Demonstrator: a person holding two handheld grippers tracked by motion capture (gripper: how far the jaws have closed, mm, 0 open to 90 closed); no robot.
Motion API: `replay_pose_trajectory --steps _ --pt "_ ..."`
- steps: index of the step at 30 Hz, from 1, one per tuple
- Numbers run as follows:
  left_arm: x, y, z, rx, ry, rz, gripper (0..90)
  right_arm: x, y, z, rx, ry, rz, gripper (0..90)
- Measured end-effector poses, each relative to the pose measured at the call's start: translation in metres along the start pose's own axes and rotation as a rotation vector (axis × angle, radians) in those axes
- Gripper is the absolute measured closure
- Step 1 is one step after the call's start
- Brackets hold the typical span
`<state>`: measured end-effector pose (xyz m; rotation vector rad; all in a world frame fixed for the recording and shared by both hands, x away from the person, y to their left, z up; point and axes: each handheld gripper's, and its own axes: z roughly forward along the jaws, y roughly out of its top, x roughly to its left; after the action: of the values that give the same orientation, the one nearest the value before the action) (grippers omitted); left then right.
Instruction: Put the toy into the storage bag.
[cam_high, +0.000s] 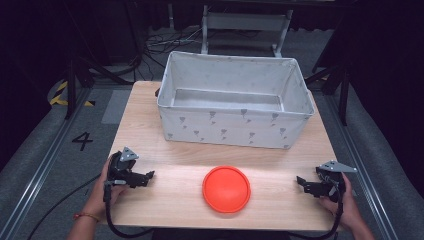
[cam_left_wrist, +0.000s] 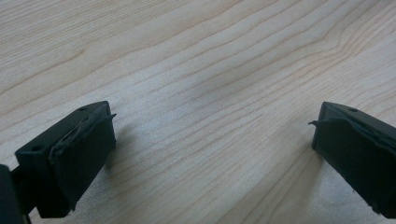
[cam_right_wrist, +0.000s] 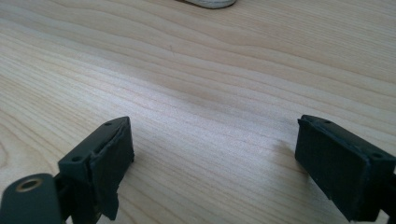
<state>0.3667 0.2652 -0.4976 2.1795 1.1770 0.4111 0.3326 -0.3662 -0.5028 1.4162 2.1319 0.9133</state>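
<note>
A round orange-red disc (cam_high: 226, 189) lies flat on the wooden table (cam_high: 170, 160), near the front edge at the middle. My left gripper (cam_high: 146, 178) rests on the table to the disc's left, held in a hand and pointing right toward it. In the left gripper view that gripper (cam_left_wrist: 213, 120) is open wide over bare wood. My right gripper (cam_high: 302, 184) sits to the disc's right, pointing left, a short gap away from it. The right gripper view shows it (cam_right_wrist: 212, 128) open as well, with nothing between its jaws.
A large white fabric box (cam_high: 225, 127) with small grey marks stands open-topped across the back half of the table; its inside looks bare. A pale rounded edge (cam_right_wrist: 208, 3) of something peeks in at the top of the right gripper view. Dark floor and cables surround the table.
</note>
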Motion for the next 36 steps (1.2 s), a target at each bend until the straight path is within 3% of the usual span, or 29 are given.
replay_pose_trajectory --steps 6,18,23,28,33,36 --pt "-0.001 -0.001 0.000 -0.001 0.004 -0.009 0.0 -0.001 -0.001 -0.001 0.001 0.013 -0.011 11.6" --pt "0.003 -0.002 -0.002 0.002 -0.028 0.030 0.0 -0.004 -0.002 -0.003 0.002 0.043 -0.034 11.2" --pt "0.004 -0.002 -0.002 0.001 -0.034 0.036 0.1 -0.002 0.000 -0.005 0.009 0.055 -0.038 18.1" --pt "0.004 -0.002 -0.002 -0.001 -0.035 0.040 0.2 0.009 0.012 -0.015 -0.030 0.098 -0.054 18.2" --pt "0.004 -0.002 -0.002 0.003 -0.040 0.043 0.2 0.031 0.026 -0.021 -0.052 0.152 -0.134 18.3" --pt "0.004 -0.002 -0.002 0.004 -0.038 0.038 0.2 0.049 0.036 -0.024 -0.064 0.217 -0.175 19.3"
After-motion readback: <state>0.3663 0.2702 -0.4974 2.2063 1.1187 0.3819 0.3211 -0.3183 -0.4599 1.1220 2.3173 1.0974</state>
